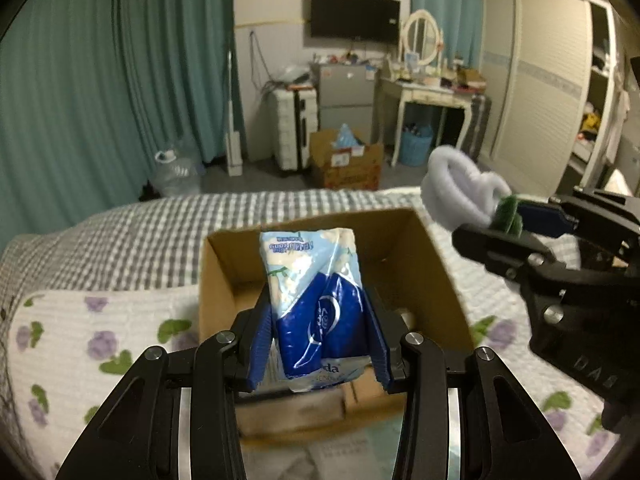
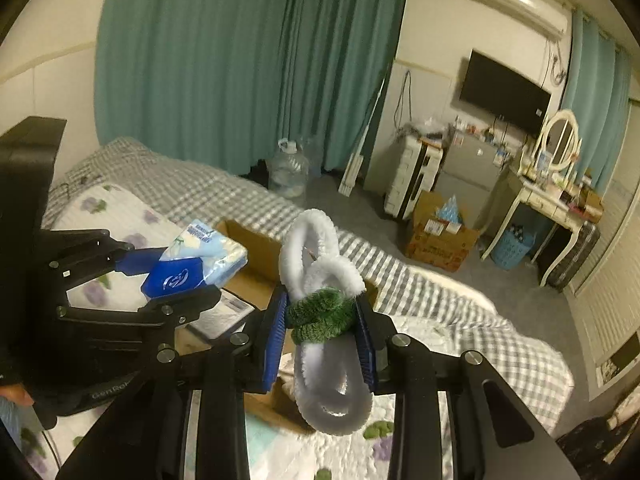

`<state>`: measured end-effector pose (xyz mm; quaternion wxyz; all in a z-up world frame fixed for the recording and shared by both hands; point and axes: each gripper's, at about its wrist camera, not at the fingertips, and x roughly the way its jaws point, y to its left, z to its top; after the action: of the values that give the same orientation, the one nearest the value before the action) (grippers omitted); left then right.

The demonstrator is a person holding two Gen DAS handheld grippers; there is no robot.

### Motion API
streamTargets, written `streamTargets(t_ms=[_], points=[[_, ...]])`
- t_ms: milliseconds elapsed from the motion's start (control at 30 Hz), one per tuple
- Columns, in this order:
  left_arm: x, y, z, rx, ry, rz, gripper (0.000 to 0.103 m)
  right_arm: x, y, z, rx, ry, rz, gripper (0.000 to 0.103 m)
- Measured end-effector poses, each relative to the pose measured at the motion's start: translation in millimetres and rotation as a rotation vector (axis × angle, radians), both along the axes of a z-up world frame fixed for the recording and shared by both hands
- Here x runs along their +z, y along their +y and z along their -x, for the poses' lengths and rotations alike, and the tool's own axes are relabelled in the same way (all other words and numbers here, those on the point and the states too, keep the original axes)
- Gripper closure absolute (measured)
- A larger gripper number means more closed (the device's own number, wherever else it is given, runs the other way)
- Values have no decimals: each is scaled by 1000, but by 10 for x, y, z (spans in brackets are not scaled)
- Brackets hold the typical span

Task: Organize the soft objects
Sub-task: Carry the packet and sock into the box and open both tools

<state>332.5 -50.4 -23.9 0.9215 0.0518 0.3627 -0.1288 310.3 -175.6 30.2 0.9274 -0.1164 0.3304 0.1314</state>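
My left gripper [image 1: 320, 300] is shut on a blue and white tissue pack [image 1: 316, 292] and holds it above an open cardboard box [image 1: 436, 256] on the bed. The pack also shows in the right wrist view [image 2: 208, 256]. My right gripper [image 2: 322, 312] is shut on a white fuzzy looped toy [image 2: 320, 280] with a green band round its middle. In the left wrist view the right gripper [image 1: 508, 224] holds the toy [image 1: 460, 188] in the air just right of the box.
The box stands on a floral quilt [image 1: 100, 340] over a grey checked bedspread [image 1: 140, 236]. Beyond the bed are a water jug [image 1: 176, 172], a second cardboard box on the floor [image 1: 348, 160], a dressing table [image 1: 432, 96] and teal curtains [image 1: 100, 80].
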Motion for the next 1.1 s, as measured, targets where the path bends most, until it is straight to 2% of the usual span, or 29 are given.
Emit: streamTargets(t_ms=[133, 267, 333, 367, 400, 467, 500, 567, 600, 733, 800, 933, 967, 1100], points=[[-218, -2, -156, 3, 2, -21, 61, -422, 38, -318, 0, 57, 9, 72], [-333, 19, -186, 9, 12, -20, 53, -722, -14, -504, -22, 73, -1, 70], [-330, 7, -135, 12, 30, -10, 50, -774, -44, -518, -33, 80, -5, 58], [-315, -8, -108, 14, 39, -16, 47, -779, -55, -503, -36, 81, 0, 46], [-288, -28, -72, 18, 41, -26, 45, -767, -67, -486, -42, 72, 6, 43], [-187, -56, 35, 35, 26, -55, 42, -672, -93, -385, -56, 53, 10, 37], [-81, -52, 121, 47, 15, -64, 36, -582, -123, -321, -59, 46, 2, 32], [124, -15, 280, 62, -7, -52, 25, -367, -169, -171, -69, 23, 1, 29], [251, 12, 371, 67, -23, -40, 20, -238, -191, -83, -74, 7, 7, 28], [780, 102, 776, 76, -104, -25, 12, 342, -255, 320, -98, -59, 37, 19], [1002, 151, 970, 86, -138, -29, 1, 590, -277, 527, -106, -82, 33, 13], [1370, 278, 1409, 81, -203, -22, 0, 1083, -307, 989, -127, -106, 27, 4], [1414, 309, 1463, 82, -209, -22, 0, 1149, -298, 1085, -129, -107, 29, 1], [1442, 454, 1797, 86, -228, -11, 0, 1322, -263, 1446, -127, -107, 56, 0]])
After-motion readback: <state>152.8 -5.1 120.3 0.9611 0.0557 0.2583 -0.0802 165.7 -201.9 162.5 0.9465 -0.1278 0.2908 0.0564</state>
